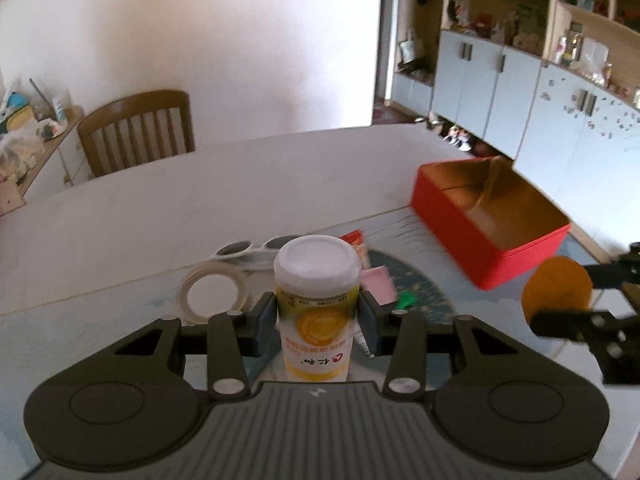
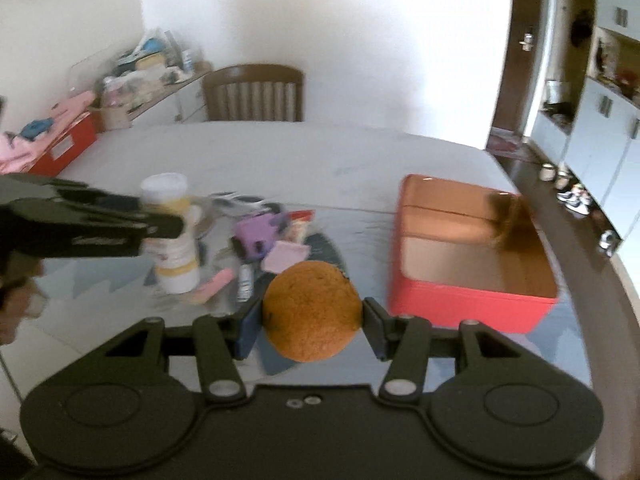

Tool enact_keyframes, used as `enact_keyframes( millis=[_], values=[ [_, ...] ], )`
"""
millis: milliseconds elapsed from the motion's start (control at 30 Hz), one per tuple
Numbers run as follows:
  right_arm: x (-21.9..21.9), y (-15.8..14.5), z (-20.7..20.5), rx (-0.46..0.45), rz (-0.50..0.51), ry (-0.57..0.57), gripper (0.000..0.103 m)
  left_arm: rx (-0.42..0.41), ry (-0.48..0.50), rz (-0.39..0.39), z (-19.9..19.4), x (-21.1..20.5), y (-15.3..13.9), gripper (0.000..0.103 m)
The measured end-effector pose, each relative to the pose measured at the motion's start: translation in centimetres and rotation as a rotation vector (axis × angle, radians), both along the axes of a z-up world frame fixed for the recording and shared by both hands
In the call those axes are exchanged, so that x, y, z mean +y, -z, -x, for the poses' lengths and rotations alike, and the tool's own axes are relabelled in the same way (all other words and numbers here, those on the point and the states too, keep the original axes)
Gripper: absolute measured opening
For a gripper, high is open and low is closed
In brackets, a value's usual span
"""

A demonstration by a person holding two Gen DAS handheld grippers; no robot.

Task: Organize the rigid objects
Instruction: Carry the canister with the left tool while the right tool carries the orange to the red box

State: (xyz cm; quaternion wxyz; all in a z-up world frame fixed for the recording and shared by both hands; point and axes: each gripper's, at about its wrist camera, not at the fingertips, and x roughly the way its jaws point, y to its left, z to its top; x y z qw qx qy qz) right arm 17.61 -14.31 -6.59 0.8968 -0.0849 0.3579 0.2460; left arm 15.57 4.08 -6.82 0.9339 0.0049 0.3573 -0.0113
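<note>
Left wrist view. Left gripper (image 1: 317, 322): jaws part-open, pads pressed on both sides of a bottle (image 1: 316, 308), held upright above the table (image 1: 200, 184). Bottle: cylindrical, white domed cap, yellow-and-white printed label. Behind it on the table: roll of pale tape (image 1: 214, 290), flat ring; white-framed sunglasses (image 1: 250, 251); red packet (image 1: 354, 240); pink flat piece (image 1: 378, 285); green scrap (image 1: 408, 300). Right of these, well apart: red box (image 1: 486, 222), rectangular, open, brown inside. At the right edge, the right gripper (image 1: 560, 298) clamps an orange (image 1: 557, 290). Wooden slat-back chair (image 1: 138, 130) beyond the table.

Right wrist view. Right gripper (image 2: 312, 322): jaws part-open, pads touching either side of the orange (image 2: 312, 310), round, dimpled skin, clear of the table (image 2: 280, 152). Red box (image 2: 472, 252) ahead to the right, its cavity unobstructed. Left gripper (image 2: 160, 220), blurred, grips the bottle (image 2: 174, 240) at mid-body. Between them on the table: purple blocky item (image 2: 258, 236), pink flat piece (image 2: 284, 258), pink stick (image 2: 214, 286), small grey tube (image 2: 245, 282); details blurred. Chair (image 2: 254, 94) at the far side.
</note>
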Motion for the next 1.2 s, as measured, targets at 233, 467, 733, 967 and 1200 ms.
enact_keyframes(
  millis=[233, 467, 733, 967, 1200],
  values=[
    [-3.4, -0.9, -2.3, -0.033, 0.016, 0.062, 0.053, 0.011, 0.070, 0.011, -0.6, -3.2, -2.3, 0.043],
    [-7.1, -0.6, -6.6, -0.053, 0.039, 0.082, 0.053, 0.013, 0.129, 0.025, -4.0, -8.0, -3.8, 0.043],
    [-9.9, 1.4, -11.1, -0.039, 0.066, 0.034, 0.053, 0.033, 0.159, 0.050, -10.0, -13.9, -4.2, 0.043],
    [-11.2, 2.6, -14.1, -0.044, 0.073, -0.023, 0.053, 0.063, 0.172, 0.049, -14.8, -17.3, -4.2, 0.043],
    [-11.1, 4.3, -15.8, -0.017, 0.115, -0.099, 0.053, 0.179, 0.175, -0.004, -19.5, -19.9, -1.0, 0.043]
  ],
)
